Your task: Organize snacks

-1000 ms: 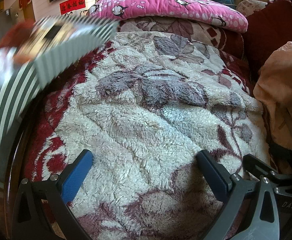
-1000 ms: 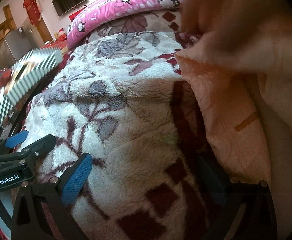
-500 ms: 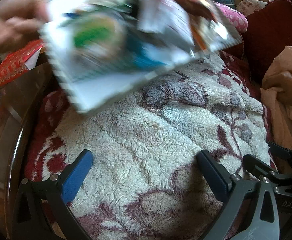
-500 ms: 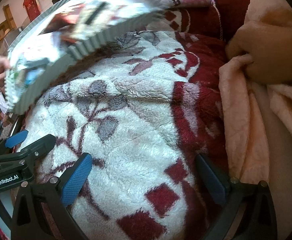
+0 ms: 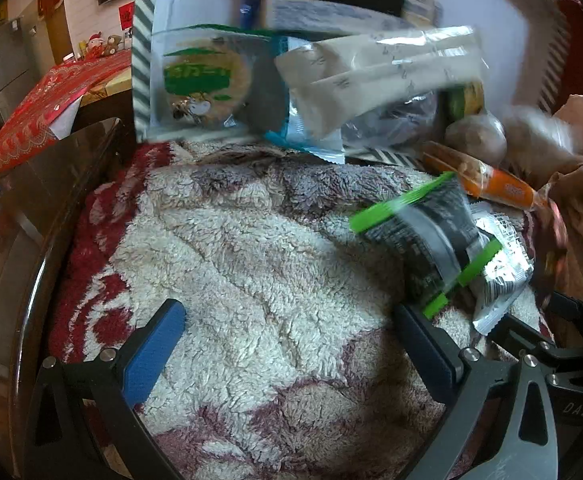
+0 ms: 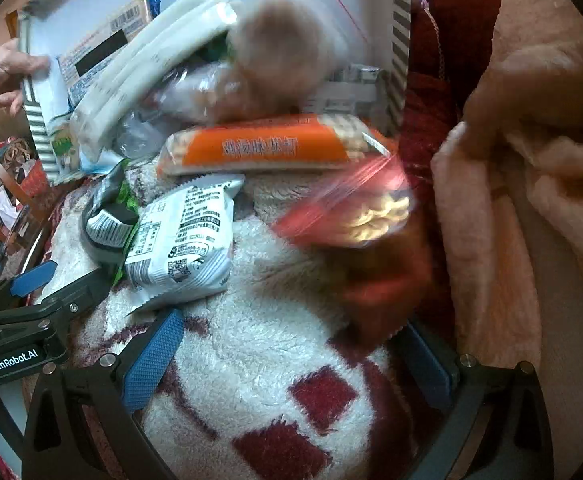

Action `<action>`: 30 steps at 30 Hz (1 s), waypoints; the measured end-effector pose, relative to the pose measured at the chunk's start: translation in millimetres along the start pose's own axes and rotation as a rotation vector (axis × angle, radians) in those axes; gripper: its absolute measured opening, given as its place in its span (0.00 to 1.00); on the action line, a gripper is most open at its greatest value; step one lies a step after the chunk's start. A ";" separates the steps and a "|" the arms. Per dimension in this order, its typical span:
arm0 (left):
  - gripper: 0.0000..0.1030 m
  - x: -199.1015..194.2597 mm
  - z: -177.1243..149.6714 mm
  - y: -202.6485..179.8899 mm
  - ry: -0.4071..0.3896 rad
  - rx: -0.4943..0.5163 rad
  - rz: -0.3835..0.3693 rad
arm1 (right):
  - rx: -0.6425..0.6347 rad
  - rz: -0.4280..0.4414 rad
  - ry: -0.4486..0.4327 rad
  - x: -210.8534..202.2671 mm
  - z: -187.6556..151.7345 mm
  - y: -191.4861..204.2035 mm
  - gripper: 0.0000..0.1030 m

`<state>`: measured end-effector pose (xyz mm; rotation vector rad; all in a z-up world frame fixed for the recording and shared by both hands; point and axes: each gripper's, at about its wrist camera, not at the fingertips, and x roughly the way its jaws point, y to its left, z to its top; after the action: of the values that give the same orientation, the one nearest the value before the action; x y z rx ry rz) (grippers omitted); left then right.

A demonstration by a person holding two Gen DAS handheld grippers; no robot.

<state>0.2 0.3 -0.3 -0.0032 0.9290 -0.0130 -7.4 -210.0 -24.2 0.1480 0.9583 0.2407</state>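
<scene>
We keep both the left gripper [image 5: 287,344] and the right gripper [image 6: 291,344] with jaws open and empty. The white snack packet [image 6: 179,240] on the fleece blanket [image 5: 251,260] looks light, soft and slippery, so we would pinch its crimped edge.

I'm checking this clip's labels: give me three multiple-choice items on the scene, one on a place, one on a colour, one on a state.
1. Where does the white printed packet lie?
A) on the fleece blanket B) inside the striped box C) in a gripper

2. What colour is the long cracker pack?
A) blue B) orange C) purple

3. How are the left gripper and the right gripper?
A) both open, holding nothing B) both shut C) each holds a snack

Answers: 1 A, it rests on the pile; 2 B, orange label; 3 A, the fingers stand wide apart.
</scene>
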 end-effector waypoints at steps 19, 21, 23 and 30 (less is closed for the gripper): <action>1.00 -1.8 -0.5 -1.8 0.000 -0.002 0.000 | 0.003 0.002 -0.002 3.4 -1.3 -0.8 1.00; 1.00 -1.6 -0.7 -1.9 0.000 -0.001 0.000 | 0.002 0.001 -0.002 3.4 -1.7 -0.2 1.00; 1.00 -1.5 -0.6 -1.9 0.000 -0.001 0.001 | 0.003 0.002 -0.003 3.1 -1.8 -1.7 1.00; 1.00 -1.6 -0.8 -2.0 0.000 -0.001 0.001 | 0.003 0.000 -0.003 3.0 -2.0 -0.5 1.00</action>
<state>-1.5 -1.6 0.6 -0.0041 0.9292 -0.0119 -7.4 -209.7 -27.9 0.1510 0.9552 0.2394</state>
